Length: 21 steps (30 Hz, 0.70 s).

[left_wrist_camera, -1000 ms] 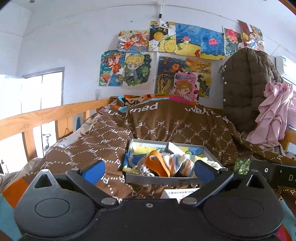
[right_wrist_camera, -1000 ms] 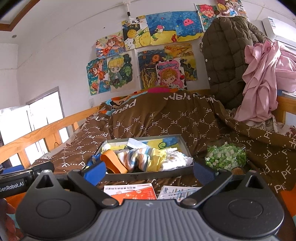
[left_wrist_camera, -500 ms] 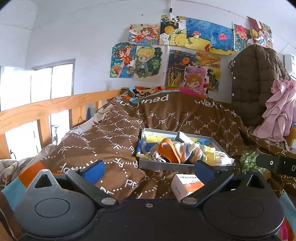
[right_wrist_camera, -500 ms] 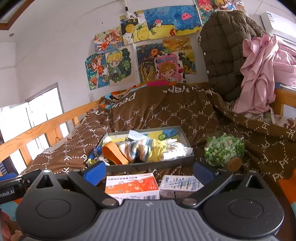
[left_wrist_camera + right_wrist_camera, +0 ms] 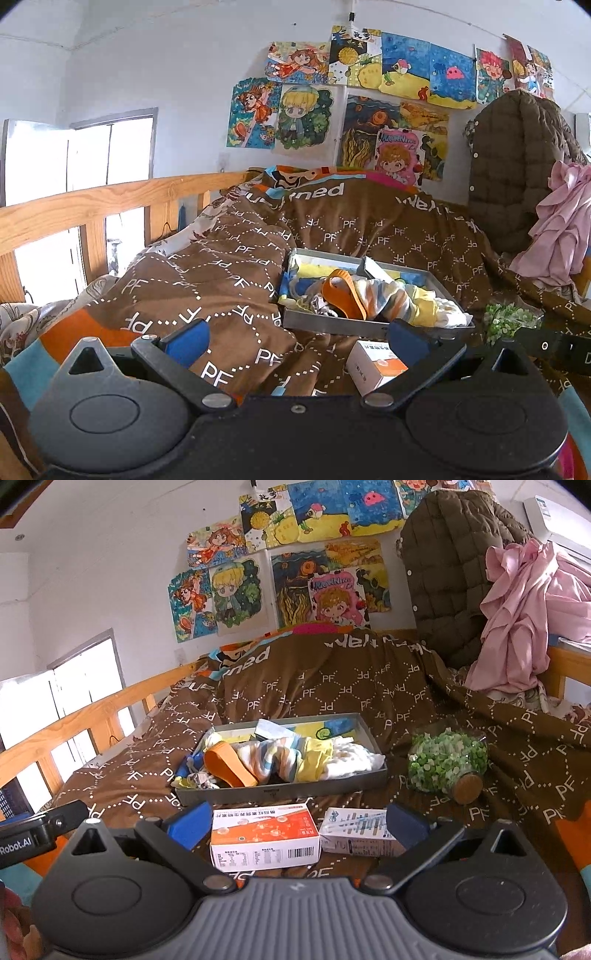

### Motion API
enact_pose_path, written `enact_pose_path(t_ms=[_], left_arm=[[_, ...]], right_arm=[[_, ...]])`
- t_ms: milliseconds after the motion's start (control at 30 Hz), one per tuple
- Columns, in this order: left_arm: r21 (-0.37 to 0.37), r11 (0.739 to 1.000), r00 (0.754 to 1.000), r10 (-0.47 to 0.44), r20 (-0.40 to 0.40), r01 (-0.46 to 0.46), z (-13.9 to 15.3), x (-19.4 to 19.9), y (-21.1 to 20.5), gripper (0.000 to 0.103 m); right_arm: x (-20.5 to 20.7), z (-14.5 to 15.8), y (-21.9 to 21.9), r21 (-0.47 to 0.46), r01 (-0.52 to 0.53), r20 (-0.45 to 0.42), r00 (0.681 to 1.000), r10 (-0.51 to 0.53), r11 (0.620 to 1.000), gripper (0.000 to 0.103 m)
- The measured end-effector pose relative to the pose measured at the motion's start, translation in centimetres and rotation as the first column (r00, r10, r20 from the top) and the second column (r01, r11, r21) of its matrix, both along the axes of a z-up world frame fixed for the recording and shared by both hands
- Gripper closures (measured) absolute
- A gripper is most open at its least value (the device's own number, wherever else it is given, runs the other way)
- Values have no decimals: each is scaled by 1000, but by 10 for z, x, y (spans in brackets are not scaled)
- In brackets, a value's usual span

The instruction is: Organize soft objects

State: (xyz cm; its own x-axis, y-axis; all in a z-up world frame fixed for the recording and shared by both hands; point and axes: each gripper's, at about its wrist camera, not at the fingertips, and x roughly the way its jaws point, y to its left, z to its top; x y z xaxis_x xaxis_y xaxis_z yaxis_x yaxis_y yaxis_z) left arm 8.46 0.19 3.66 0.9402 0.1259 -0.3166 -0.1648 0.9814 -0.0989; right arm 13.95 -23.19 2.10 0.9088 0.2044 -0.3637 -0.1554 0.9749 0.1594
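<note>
A grey tray (image 5: 280, 792) (image 5: 332, 325) rests on the brown bedspread, filled with soft things: a striped cloth (image 5: 273, 757) (image 5: 384, 295), a white cloth (image 5: 351, 757), a yellow cloth (image 5: 314, 760) and an orange strap (image 5: 229, 764) (image 5: 343, 291). My right gripper (image 5: 293, 823) is open, low in front of the tray, with an orange-and-white box (image 5: 264, 836) between its fingers' line of sight. My left gripper (image 5: 297, 338) is open too, left of and short of the tray, nothing between its fingers.
A white-blue carton (image 5: 354, 830) lies beside the orange box. A jar of green pellets (image 5: 448, 762) lies on its side right of the tray. A wooden bed rail (image 5: 92, 210) runs along the left. A brown jacket (image 5: 447, 565) and pink clothes (image 5: 517, 620) hang at the back right.
Both grippers have drawn back from the tray and shifted left; the boxes in front of the tray have come more fully into view. Both stay open.
</note>
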Motion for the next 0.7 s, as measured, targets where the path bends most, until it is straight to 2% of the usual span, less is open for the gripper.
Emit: enact_pose_path(t_ms=[367,700], left_arm=[[3,1000,1000,7,-14,-7,-5,3,0,1],[35,999,1000,22,-6,-22,-12,6,-4,1]], right_arm=[[1,-3,11,-38,-27,-16,1000,26,999,0],[10,-10,19,-26,-4,-40,999,3,1000,0]])
